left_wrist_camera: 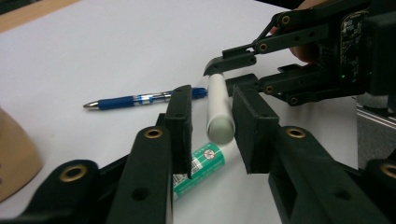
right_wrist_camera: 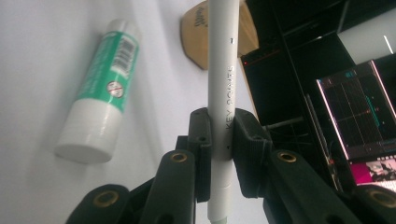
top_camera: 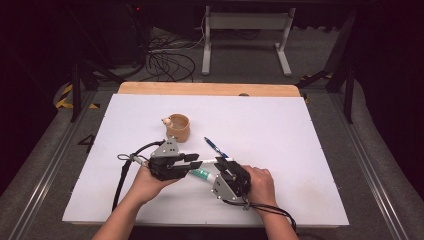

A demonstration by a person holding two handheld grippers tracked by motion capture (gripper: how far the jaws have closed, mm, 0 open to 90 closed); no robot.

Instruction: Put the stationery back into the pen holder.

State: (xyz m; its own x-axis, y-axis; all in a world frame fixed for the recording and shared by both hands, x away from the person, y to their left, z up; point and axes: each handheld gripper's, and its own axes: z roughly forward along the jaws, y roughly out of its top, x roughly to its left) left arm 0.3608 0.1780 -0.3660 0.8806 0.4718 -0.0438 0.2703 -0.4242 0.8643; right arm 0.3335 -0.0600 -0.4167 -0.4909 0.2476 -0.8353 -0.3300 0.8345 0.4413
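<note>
The right claw [right_wrist_camera: 219, 140] is clamped on a white marker pen [right_wrist_camera: 223, 93], its pads pressing the barrel from both sides near one end so that most of the pen's length juts out free, lifted off the white worktop [top_camera: 280, 140]. That overhang looks deliberate: it offers the far end to the other hand. The left claw [left_wrist_camera: 212, 135] stands apart around that free end, one pad just beside the pen's rounded tip and the other a little way off, neither pressing on it; the high view shows the two claws meeting tip to tip in front of the person. This reads as a hand-over or a pull on the pen's cap, with the left claw not yet gripping.

A green-and-white glue stick [left_wrist_camera: 198, 170] lies flat on the worktop beneath the pen, and a blue ballpoint [left_wrist_camera: 140, 100] rests just beyond. A small wooden cup [top_camera: 178, 127] stands farther back, perhaps where such items belong.
</note>
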